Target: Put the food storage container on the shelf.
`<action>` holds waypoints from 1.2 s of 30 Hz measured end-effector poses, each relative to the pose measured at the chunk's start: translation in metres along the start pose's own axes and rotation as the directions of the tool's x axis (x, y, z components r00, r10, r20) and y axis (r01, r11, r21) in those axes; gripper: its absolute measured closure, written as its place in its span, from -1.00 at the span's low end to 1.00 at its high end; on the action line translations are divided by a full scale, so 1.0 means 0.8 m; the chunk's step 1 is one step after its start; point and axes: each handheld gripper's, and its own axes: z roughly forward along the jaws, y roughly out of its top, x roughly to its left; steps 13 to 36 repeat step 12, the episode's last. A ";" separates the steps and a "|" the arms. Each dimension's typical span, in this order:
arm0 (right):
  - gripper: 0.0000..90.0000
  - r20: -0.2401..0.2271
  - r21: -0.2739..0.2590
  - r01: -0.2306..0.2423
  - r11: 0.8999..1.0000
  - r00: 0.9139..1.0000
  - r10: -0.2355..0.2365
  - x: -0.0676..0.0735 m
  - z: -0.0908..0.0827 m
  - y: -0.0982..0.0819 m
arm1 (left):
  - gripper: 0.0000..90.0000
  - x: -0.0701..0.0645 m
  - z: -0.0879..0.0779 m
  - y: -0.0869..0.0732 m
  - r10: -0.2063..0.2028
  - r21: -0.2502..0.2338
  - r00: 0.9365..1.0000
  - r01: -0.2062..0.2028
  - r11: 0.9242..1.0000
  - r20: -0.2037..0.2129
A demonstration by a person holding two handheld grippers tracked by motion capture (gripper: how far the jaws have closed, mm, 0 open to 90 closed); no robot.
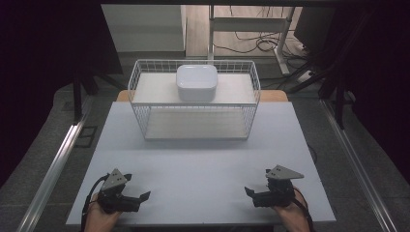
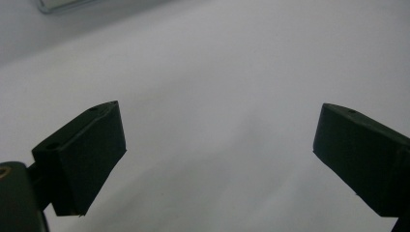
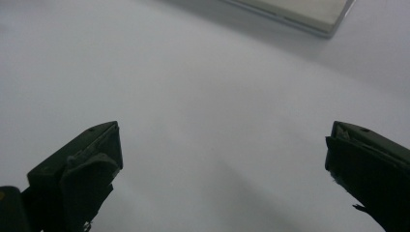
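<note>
Nearest the person, the left tongs point(image 1: 138, 198) and the right tongs point(image 1: 255, 194) rested low over the front edge of the bench point(image 1: 203, 164), well short of the wire basket point(image 1: 145, 99) and one to either side of its middle line. In the left gripper view the left tongs point(image 2: 217, 159) stood wide open with nothing between the jaws but bare bench top; the right tongs point(image 3: 222, 169) in the right gripper view were spread just as wide and likewise held nothing.

Farther off, the wire basket stood at the back of the bench, lying so that its open side faced the person. A white box with rounded corners point(image 1: 197, 82) sat on the basket's upper shelf, at the middle of it. The lower level looked bare.

By my judgement the work had not yet begun: this was the resting pose ahead of a reach. The next move would call for carrying the tongs forward to the basket and closing on the white box from both sides.
</note>
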 end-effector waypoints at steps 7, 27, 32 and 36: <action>-1.00 -0.002 0.066 -0.007 0.998 1.000 0.007 -0.002 0.004 -0.011 | -0.91 0.009 -0.002 -0.011 -0.054 0.025 0.998 0.054 0.998 0.016; -1.00 0.005 0.077 -0.005 0.997 1.000 0.004 -0.002 0.006 -0.012 | -0.91 0.011 -0.003 -0.011 -0.067 0.016 0.998 0.066 0.998 0.018; -1.00 0.005 0.077 -0.005 0.997 1.000 0.004 -0.002 0.006 -0.012 | -0.91 0.011 -0.003 -0.011 -0.067 0.016 0.998 0.066 0.998 0.018; -1.00 0.005 0.077 -0.005 0.997 1.000 0.004 -0.002 0.006 -0.012 | -0.91 0.011 -0.003 -0.011 -0.067 0.016 0.998 0.066 0.998 0.018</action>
